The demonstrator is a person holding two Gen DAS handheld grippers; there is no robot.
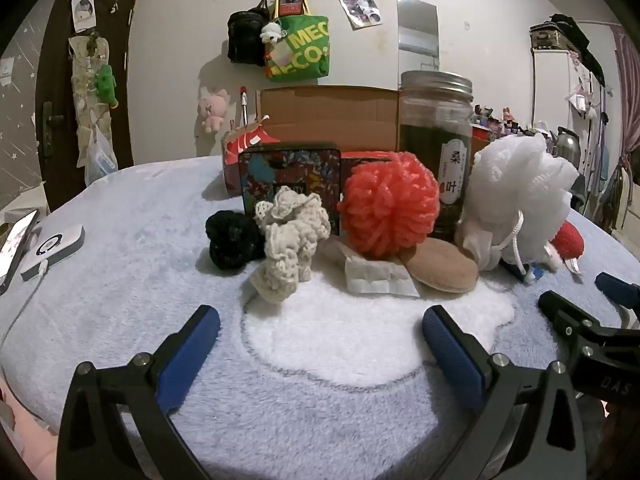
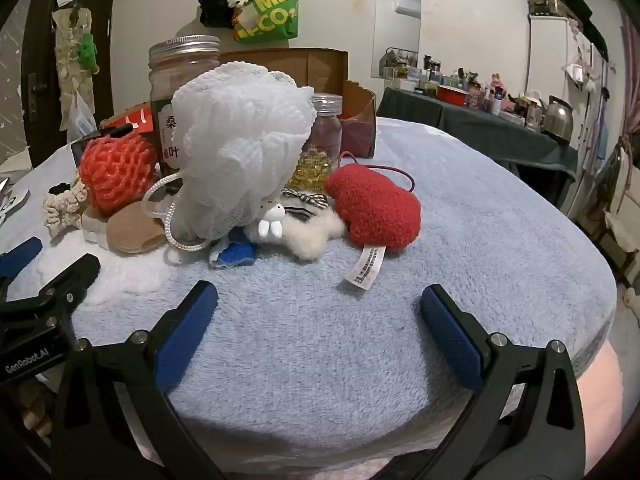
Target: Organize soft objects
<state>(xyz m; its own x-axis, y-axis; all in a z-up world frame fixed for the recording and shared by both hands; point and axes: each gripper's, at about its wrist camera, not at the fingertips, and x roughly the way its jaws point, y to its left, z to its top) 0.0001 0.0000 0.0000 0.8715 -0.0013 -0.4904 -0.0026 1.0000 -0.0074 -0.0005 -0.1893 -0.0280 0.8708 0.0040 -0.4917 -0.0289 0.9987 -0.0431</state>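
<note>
Soft objects lie in a row on a fluffy blue blanket (image 1: 120, 264). In the left wrist view: a black scrunchie (image 1: 232, 240), a beige crocheted scrunchie (image 1: 288, 240), a red mesh puff (image 1: 390, 204), a tan round puff (image 1: 442, 264), a white bath pouf (image 1: 520, 192). In the right wrist view the white pouf (image 2: 240, 148) stands left of a red fuzzy heart (image 2: 376, 212), with a white fluffy clip (image 2: 304, 236) and a blue cloth (image 2: 236, 256) in front. My left gripper (image 1: 320, 320) is open and empty, short of the scrunchies. My right gripper (image 2: 320, 300) is open and empty before the heart.
Behind the row stand a tall dark jar (image 1: 436, 148), a patterned tin (image 1: 290, 184), a cardboard box (image 1: 328, 116) and a small jar (image 2: 326, 128). A phone and white device (image 1: 52, 248) lie at the left. A cluttered side table (image 2: 480, 120) stands at the right.
</note>
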